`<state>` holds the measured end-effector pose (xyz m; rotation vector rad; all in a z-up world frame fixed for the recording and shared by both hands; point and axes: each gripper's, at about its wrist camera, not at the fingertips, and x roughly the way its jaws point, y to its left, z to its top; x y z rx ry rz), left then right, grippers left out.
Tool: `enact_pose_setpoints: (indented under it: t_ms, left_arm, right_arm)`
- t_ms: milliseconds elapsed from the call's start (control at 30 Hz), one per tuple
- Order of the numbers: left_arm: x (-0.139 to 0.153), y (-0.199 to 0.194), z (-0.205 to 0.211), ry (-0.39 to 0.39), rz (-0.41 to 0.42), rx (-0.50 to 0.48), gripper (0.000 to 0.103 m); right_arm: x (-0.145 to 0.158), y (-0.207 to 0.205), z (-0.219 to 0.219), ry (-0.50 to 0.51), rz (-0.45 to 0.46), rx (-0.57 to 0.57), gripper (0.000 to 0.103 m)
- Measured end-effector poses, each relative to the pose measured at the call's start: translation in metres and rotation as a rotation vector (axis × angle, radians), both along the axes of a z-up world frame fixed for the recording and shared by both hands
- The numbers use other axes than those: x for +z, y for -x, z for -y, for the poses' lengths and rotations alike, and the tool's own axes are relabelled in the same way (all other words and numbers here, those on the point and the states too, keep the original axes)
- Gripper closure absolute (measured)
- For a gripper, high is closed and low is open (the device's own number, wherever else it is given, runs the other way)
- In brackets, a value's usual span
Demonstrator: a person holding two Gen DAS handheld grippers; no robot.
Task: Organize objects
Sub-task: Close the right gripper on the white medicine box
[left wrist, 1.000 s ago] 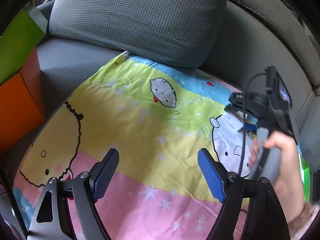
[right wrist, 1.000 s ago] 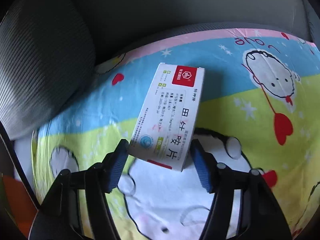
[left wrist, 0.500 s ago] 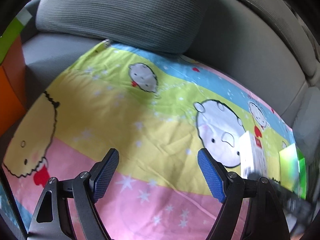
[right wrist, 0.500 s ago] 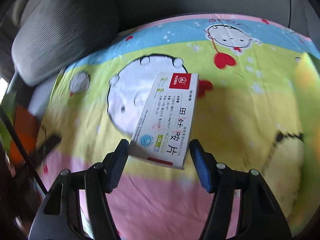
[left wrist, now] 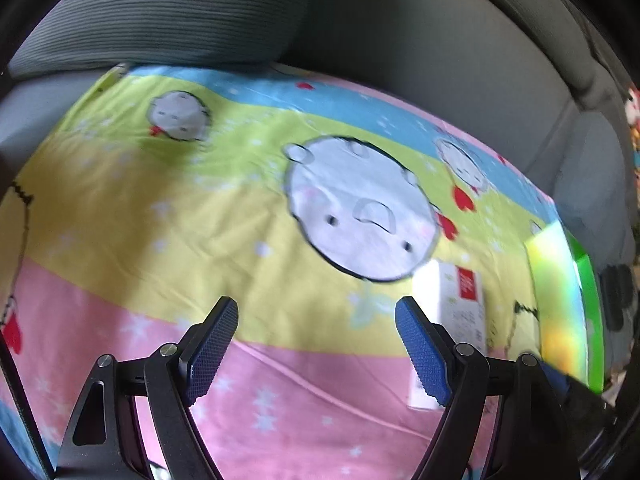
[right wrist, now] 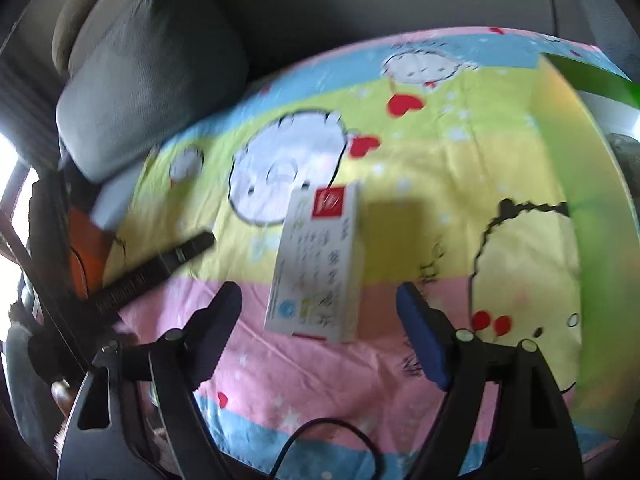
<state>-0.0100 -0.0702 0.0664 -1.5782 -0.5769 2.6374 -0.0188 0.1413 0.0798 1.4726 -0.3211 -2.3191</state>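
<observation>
A white medicine box (right wrist: pixel 318 264) with a red logo and printed text sits between my right gripper's (right wrist: pixel 320 320) fingers, which stand wide apart and clear of its sides. It throws a shadow on the cartoon-print cloth (right wrist: pixel 400 360); I cannot tell whether it rests on the cloth. The box also shows in the left wrist view (left wrist: pixel 460 304), just right of the right finger. My left gripper (left wrist: pixel 316 344) is open and empty above the pink and yellow part of the cloth (left wrist: pixel 200 220).
A grey cushion (left wrist: pixel 168 12) lies at the back left on the grey sofa (left wrist: pixel 460 40). A shiny green sheet (left wrist: pixel 564 300) lies at the cloth's right edge, also in the right wrist view (right wrist: pixel 588 80). An orange box (right wrist: pixel 86 248) sits at left. The left gripper's finger (right wrist: pixel 160 268) reaches in.
My right gripper has opened and let go of the medicine box, after carrying it toward the front of the cloth. My left gripper swung right and stayed open.
</observation>
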Motion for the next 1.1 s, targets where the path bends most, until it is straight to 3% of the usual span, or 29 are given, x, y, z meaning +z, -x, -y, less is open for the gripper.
enact_pose_setpoints:
  t_ms: [200,267,333,700,900,1100]
  left_arm:
    - [0.001,-0.003,-0.032,-0.077,0.002,-0.102,0.022]
    - [-0.001,-0.003,-0.043,-0.082,0.008,-0.127,0.022]
    - [-0.003,-0.002,-0.049,-0.085,0.019,-0.143,0.022]
    - [-0.02,0.0,-0.075,-0.094,0.071,-0.214,0.022]
    - [-0.021,0.001,-0.077,-0.098,0.06,-0.218,0.022]
    - [-0.021,0.002,-0.076,-0.129,0.047,-0.235,0.032]
  right_arm:
    - [0.004,0.009,-0.027,0.149,-0.004,-0.069,0.028]
    - [0.003,0.012,-0.029,0.173,0.007,-0.075,0.042]
    - [0.0,0.015,-0.03,0.212,0.025,-0.074,0.047]
    - [-0.016,0.025,-0.017,0.263,0.104,-0.045,0.045]
    - [-0.025,0.03,-0.01,0.261,0.14,-0.041,0.045]
    - [-0.031,0.032,-0.003,0.226,0.159,-0.039,0.045]
